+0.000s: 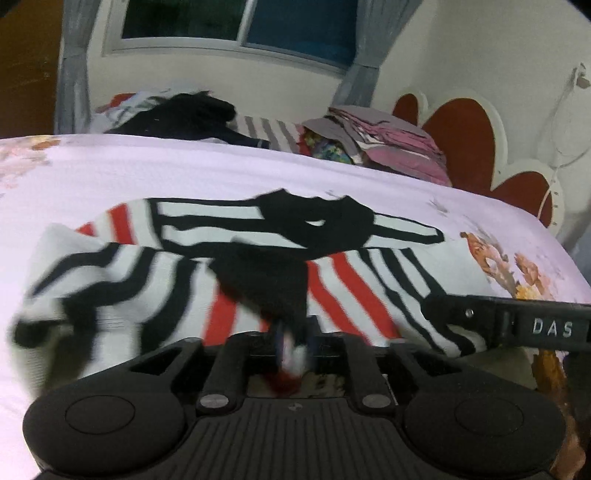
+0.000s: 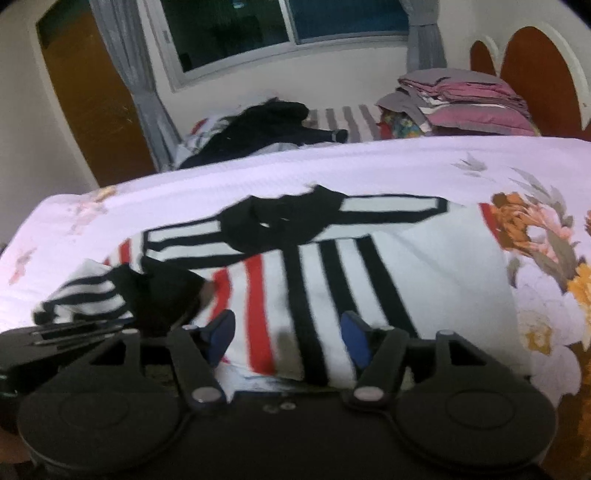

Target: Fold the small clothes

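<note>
A small white shirt with black and red stripes and a black collar (image 1: 314, 225) lies on the bed; it also shows in the right wrist view (image 2: 332, 273). My left gripper (image 1: 291, 350) is shut on the shirt's black sleeve cuff (image 1: 269, 280), lifted over the body. My right gripper (image 2: 288, 336) is open, its blue pads (image 2: 221, 332) over the shirt's near hem, touching nothing that I can tell. The right gripper's black arm (image 1: 517, 325) reaches in from the right in the left wrist view. The left gripper's body (image 2: 55, 339) shows at the left in the right wrist view.
The bed has a pale floral sheet (image 1: 184, 170). A dark clothes pile (image 1: 184, 114) and a folded pink and grey stack (image 1: 388, 144) lie at the far side. A red and white headboard (image 1: 465, 140) is at the right, a window (image 2: 288, 26) behind.
</note>
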The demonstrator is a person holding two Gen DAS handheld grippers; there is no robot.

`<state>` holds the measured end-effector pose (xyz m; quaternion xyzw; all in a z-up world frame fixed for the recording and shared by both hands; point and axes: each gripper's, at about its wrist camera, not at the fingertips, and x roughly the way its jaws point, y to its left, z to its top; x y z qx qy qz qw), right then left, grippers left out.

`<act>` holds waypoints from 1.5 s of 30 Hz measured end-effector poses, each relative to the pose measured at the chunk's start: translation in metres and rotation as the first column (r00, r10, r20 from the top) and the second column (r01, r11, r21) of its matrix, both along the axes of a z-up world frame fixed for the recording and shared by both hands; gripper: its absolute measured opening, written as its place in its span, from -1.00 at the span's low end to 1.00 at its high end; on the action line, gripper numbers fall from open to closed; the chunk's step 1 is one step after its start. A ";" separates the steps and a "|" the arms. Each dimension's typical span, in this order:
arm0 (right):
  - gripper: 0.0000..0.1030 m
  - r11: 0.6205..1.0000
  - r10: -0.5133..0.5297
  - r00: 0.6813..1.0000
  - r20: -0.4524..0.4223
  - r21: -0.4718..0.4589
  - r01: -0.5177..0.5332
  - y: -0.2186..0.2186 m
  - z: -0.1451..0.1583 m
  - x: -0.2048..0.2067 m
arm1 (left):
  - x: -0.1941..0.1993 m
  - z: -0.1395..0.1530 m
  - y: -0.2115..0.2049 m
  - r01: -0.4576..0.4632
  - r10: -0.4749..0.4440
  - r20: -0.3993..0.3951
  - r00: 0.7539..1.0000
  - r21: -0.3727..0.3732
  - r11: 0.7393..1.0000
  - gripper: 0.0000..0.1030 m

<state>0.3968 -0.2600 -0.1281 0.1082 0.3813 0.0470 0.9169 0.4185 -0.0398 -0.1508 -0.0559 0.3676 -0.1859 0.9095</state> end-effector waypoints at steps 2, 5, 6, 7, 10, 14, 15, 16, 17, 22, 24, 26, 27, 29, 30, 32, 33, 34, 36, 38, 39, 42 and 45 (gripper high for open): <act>0.40 0.999 0.030 1.000 0.004 0.021 -0.030 0.012 0.003 0.002 | -0.012 0.007 0.016 -0.042 0.041 0.029 0.999 0.009 0.999 0.30; 0.44 0.995 0.093 0.996 -0.002 0.040 -0.093 0.036 0.003 0.006 | -0.025 0.014 0.041 -0.073 0.071 0.075 0.995 0.029 0.997 0.33; 0.46 0.993 0.116 0.993 -0.002 0.032 -0.116 0.046 0.002 0.007 | -0.029 0.016 0.049 -0.088 0.084 0.080 0.993 0.042 0.995 0.33; 0.47 0.991 0.134 0.991 -0.005 0.023 -0.134 0.055 0.001 0.010 | -0.034 0.017 0.059 -0.108 0.103 0.089 0.991 0.056 0.993 0.33; 0.47 0.985 0.172 0.985 -0.015 -0.028 -0.172 0.083 -0.005 0.020 | -0.041 0.018 0.089 -0.185 0.177 0.096 0.980 0.083 0.979 0.33; 0.34 0.981 0.164 0.986 -0.033 -0.099 -0.167 0.112 -0.016 0.037 | -0.040 0.006 0.120 -0.272 0.262 0.090 0.961 0.123 0.954 0.33; 0.28 0.979 0.159 0.986 -0.047 -0.119 -0.164 0.118 -0.020 0.042 | -0.038 0.001 0.123 -0.282 0.271 0.096 0.958 0.138 0.949 0.33; 0.13 0.978 0.157 0.986 -0.056 -0.128 -0.163 0.122 -0.022 0.047 | -0.035 -0.002 0.126 -0.294 0.281 0.103 0.954 0.153 0.943 0.33; -0.07 0.977 0.150 0.987 -0.062 -0.142 -0.157 0.124 -0.025 0.049 | -0.032 -0.007 0.128 -0.302 0.288 0.106 0.952 0.159 0.940 0.33; -0.77 0.981 0.111 0.992 -0.054 -0.153 -0.118 0.115 -0.022 0.052 | -0.011 -0.028 0.121 -0.280 0.269 0.084 0.959 0.177 0.943 0.32; -0.86 0.983 0.073 0.997 0.016 -0.168 -0.069 0.103 -0.008 0.043 | -0.005 -0.033 0.115 -0.275 0.264 0.083 0.961 0.189 0.943 0.32; -0.87 0.985 0.026 0.996 0.091 -0.174 -0.010 0.085 0.007 0.035 | -0.002 -0.033 0.112 -0.276 0.265 0.086 0.960 0.176 0.945 0.16; -0.87 0.983 0.003 0.993 0.117 -0.183 0.018 0.075 0.013 0.033 | -0.002 -0.031 0.109 -0.275 0.263 0.092 0.960 0.168 0.947 0.16; -0.87 0.981 -0.053 0.989 0.141 -0.177 0.078 0.048 0.021 0.029 | -0.001 -0.029 0.101 -0.255 0.239 0.109 0.965 0.179 0.950 0.16; -0.87 0.981 -0.075 0.988 0.138 -0.167 0.098 0.036 0.024 0.028 | -0.001 -0.030 0.096 -0.243 0.224 0.116 0.968 0.191 0.951 0.16; -0.87 0.976 -0.115 0.985 0.126 -0.169 0.135 0.013 0.022 0.025 | 0.000 -0.033 0.087 -0.227 0.208 0.111 0.972 0.198 0.953 0.16; -0.87 0.974 -0.136 0.984 0.116 -0.168 0.155 0.001 0.019 0.022 | -0.001 -0.033 0.085 -0.222 0.205 0.103 0.973 0.189 0.957 0.16; -0.87 0.972 -0.162 0.982 0.100 -0.158 0.176 -0.010 0.014 0.019 | -0.002 -0.034 0.082 -0.213 0.198 0.100 0.975 0.183 0.960 0.16; -0.87 0.970 -0.206 0.977 0.047 -0.124 0.210 -0.028 -0.001 0.016 | -0.004 -0.034 0.075 -0.193 0.178 0.095 0.979 0.187 0.963 0.16; -0.86 0.969 -0.226 0.974 -0.015 -0.102 0.224 -0.039 -0.018 0.016 | -0.004 -0.037 0.073 -0.181 0.172 0.064 0.983 0.173 0.968 -0.02; -0.85 0.968 -0.240 0.970 -0.044 -0.080 0.236 -0.043 -0.026 0.016 | -0.003 -0.040 0.073 -0.180 0.175 0.045 0.984 0.169 0.969 -0.05; -0.61 0.969 -0.246 0.964 -0.100 0.003 0.247 -0.055 -0.035 0.010 | -0.004 -0.045 0.081 -0.206 0.207 0.010 0.978 0.147 0.967 -0.05; -0.01 0.960 -0.277 0.959 -0.061 0.024 0.279 -0.066 -0.030 -0.002 | -0.003 -0.048 0.097 -0.284 0.287 -0.018 0.958 0.083 0.955 -0.06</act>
